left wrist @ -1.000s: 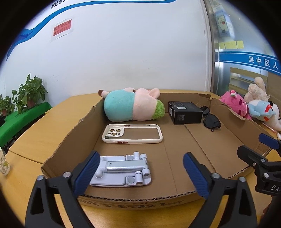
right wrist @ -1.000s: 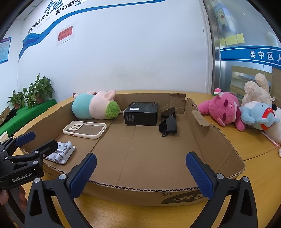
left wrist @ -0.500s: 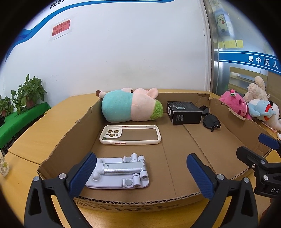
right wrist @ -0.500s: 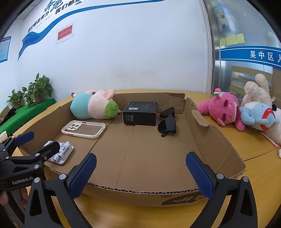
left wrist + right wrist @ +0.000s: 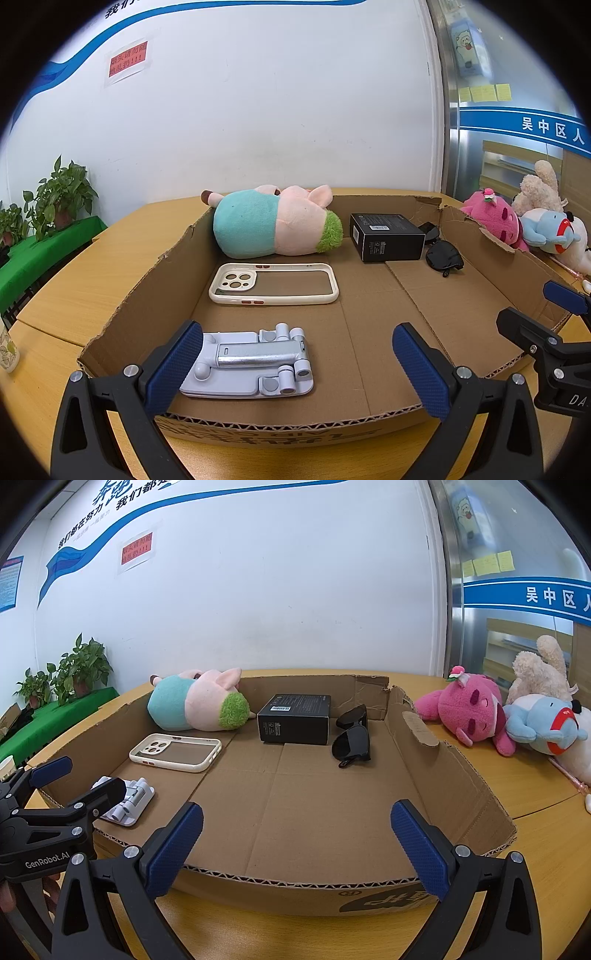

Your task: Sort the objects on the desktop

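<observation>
Cardboard tray sits on the wooden table w/ the desktop objects laid out inside; both claws hang just short of its near wall

Left gripper: jaws spread wide, holding nothing, touching nothing. Its left blue pad overlaps the white folding phone stand in view, but contact can't be judged. Stand lies flat in the near-left corner of the tray

Right gripper: also wide open, empty, pads over the near cardboard edge w/ bare tray floor between them. Left gripper shows at the left edge of the right wrist view, just beside the stand

Farther in, approx mid-left: cream phone case lying flat, camera cutouts to the left, apart from the stand. Behind it, against the far-left wall: plush pig on its side, teal body, green tuft toward the black box. Box is just right of the pig, near the far wall. Black sunglasses folded, just right of the box, seem to touch it

Outside the tray, right side on the table: pink plush, blue plush, beige plush bunched together. Far left: potted plants on a green surface. Nothing stands between either claw and the tray contents except the low front wall
</observation>
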